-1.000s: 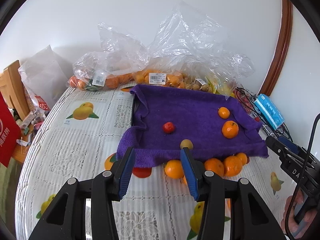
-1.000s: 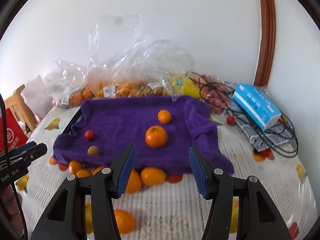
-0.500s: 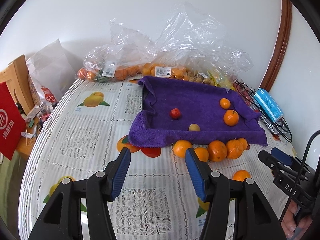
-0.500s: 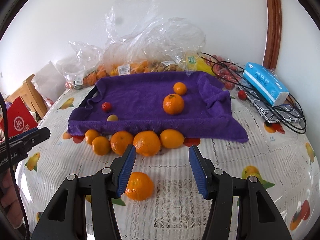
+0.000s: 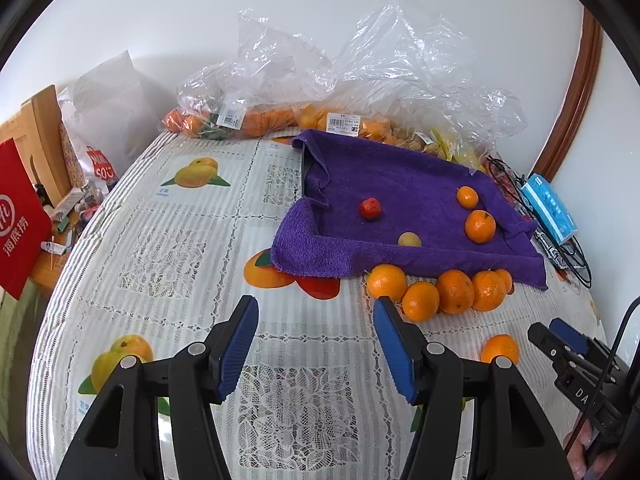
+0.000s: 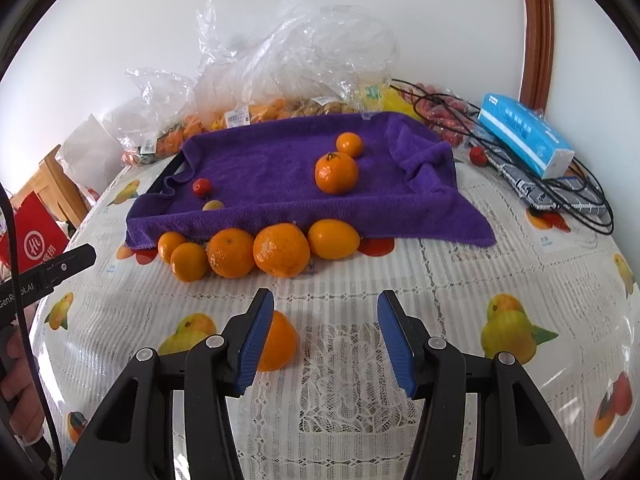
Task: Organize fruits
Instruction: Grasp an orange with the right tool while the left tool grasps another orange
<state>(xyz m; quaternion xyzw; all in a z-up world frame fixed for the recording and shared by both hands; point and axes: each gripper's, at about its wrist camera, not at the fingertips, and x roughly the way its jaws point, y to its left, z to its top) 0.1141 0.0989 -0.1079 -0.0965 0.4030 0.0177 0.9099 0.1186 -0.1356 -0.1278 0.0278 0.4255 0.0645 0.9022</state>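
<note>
A purple towel (image 5: pixel 404 184) (image 6: pixel 276 164) covers a tray and holds two oranges (image 6: pixel 336 172), a small red fruit (image 5: pixel 369 208) and a small yellow fruit (image 5: pixel 409 239). Several oranges (image 5: pixel 436 290) (image 6: pixel 256 250) lie in a row on the tablecloth against the towel's near edge. One orange (image 6: pixel 278 342) (image 5: pixel 500 349) lies apart, just left of my right gripper's left finger. My left gripper (image 5: pixel 316 344) is open and empty above bare tablecloth. My right gripper (image 6: pixel 326 338) is open and empty.
Clear plastic bags of fruit (image 5: pixel 340 92) line the wall behind the towel. A blue tissue pack (image 6: pixel 524 140) and black cables (image 6: pixel 560 196) lie at the right. A red bag (image 5: pixel 20 220) and a wooden chair (image 5: pixel 44 136) stand off the table's left edge.
Both grippers have drawn back from the towel toward the near side of the table. The lone orange now sits beside my right gripper's left finger. Both stay open.
</note>
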